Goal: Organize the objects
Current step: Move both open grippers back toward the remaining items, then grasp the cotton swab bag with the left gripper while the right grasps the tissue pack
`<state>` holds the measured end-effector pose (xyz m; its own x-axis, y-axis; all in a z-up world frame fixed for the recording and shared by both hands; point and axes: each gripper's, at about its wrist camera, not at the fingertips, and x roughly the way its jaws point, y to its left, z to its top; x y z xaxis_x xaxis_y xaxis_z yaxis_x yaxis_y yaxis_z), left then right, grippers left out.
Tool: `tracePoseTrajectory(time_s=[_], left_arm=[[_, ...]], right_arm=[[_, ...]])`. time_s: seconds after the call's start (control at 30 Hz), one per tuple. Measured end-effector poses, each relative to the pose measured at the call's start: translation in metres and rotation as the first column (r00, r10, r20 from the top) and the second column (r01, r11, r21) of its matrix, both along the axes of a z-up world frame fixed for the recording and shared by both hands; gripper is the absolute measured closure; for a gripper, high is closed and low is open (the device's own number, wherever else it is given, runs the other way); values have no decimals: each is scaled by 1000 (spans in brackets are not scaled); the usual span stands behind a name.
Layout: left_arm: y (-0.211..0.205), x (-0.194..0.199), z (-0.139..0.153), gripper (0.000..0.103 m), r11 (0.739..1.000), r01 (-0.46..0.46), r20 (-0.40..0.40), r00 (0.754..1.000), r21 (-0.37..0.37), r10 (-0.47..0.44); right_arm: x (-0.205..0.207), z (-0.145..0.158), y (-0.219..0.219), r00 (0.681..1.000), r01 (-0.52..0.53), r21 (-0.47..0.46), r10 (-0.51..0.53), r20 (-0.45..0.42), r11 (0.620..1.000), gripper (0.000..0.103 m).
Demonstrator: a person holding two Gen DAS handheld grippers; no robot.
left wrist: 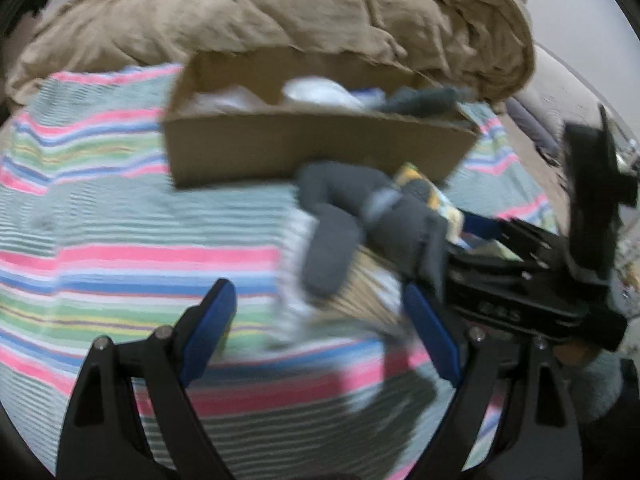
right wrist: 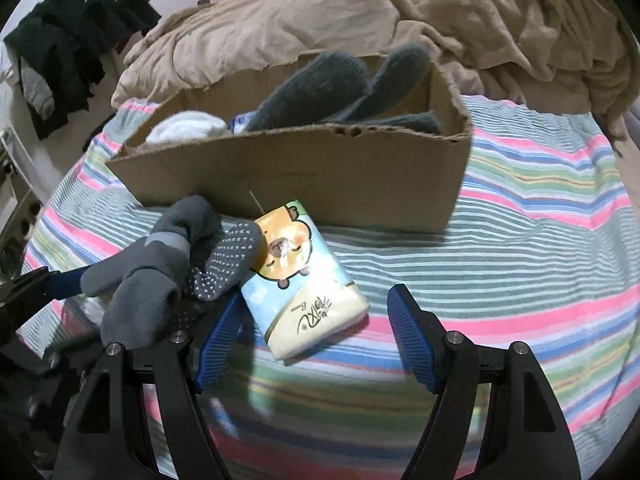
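Both grippers are spread and hold nothing: my left gripper (left wrist: 320, 332) hangs over the striped bedsheet (left wrist: 120, 220), my right gripper (right wrist: 312, 340) just short of the tissue pack (right wrist: 300, 276). Grey socks (right wrist: 168, 264) lie touching the pack's left side. Beyond them sits the cardboard box (right wrist: 320, 176), already holding grey and white socks, with a tan blanket (right wrist: 360, 12) behind.

Between my right jaws lies the tissue pack (right wrist: 298, 280), on the bed (right wrist: 520, 240). Socks (right wrist: 172, 264) lie left of it. The box (right wrist: 304, 172) stands beyond both.
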<state>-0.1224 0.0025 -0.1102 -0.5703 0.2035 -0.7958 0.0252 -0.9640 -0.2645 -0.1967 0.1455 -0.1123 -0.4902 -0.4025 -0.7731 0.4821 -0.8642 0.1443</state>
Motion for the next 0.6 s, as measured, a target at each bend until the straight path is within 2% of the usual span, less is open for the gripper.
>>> tracePoseTrajectory(time_s=[0.07,0.1,0.17,0.2,0.3,0.6], left_arm=[[10,-2,-6,20,999,31,10,999,11,-31],[14,-1,-8,26,999,39,4,999,3,-39],[18,0,-9,33,999,26,-8,1000,-30,-26],[17,1,-7,39,1000,21,-14,1000,-22,-21],[13,2,-1,45,1000,6,-23,1000,-6,-6],[4,25,28,49,998,-38,-103,994,-44,33]], right_arm=[[0,-1,2,1000,-3,-6,3,-9,1000,41],[0,-1,4,1000,0,-3,0,-14,1000,45],[1,0,10,1000,-1,-18,1,-4,1000,48],[2,0,11,1000,2,-16,-3,-5,1000,49],[5,4,18,1000,18,-10,-18,-10,1000,49],[24,25,40,998,60,-28,-60,-28,998,55]])
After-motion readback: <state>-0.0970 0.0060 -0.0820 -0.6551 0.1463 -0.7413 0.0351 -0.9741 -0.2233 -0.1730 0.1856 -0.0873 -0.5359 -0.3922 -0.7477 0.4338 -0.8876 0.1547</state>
